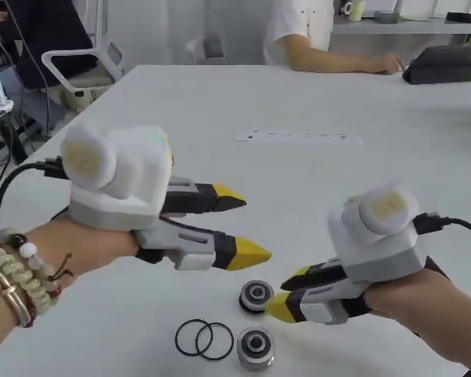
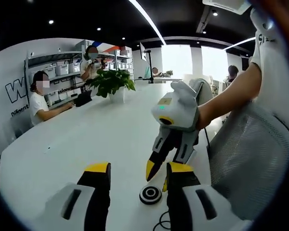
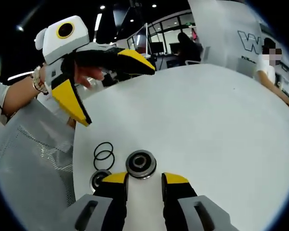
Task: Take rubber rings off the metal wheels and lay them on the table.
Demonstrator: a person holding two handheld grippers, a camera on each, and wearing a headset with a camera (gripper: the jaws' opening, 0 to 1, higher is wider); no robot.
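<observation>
Two metal wheels lie near the table's front edge: one [image 1: 256,296] with a dark rim and one [image 1: 256,346] with a silver rim. Two loose black rubber rings [image 1: 204,339] lie overlapping beside the silver wheel. My right gripper [image 1: 279,297] is low over the table, open and holding nothing, with its tips right beside the dark-rimmed wheel [image 3: 141,163]. The other wheel [image 3: 100,179] and the rings [image 3: 103,155] lie to its left. My left gripper [image 1: 243,226] hovers above the wheels, wide open and holding nothing. Its own view looks down on one wheel [image 2: 150,195] and the right gripper [image 2: 158,179].
The white table [image 1: 314,181] stretches far ahead. A person [image 1: 306,35] sits at its far side, a black case [image 1: 439,64] lies at the far right and an office chair [image 1: 82,67] stands at the left. A black cable [image 1: 8,192] trails from the left gripper.
</observation>
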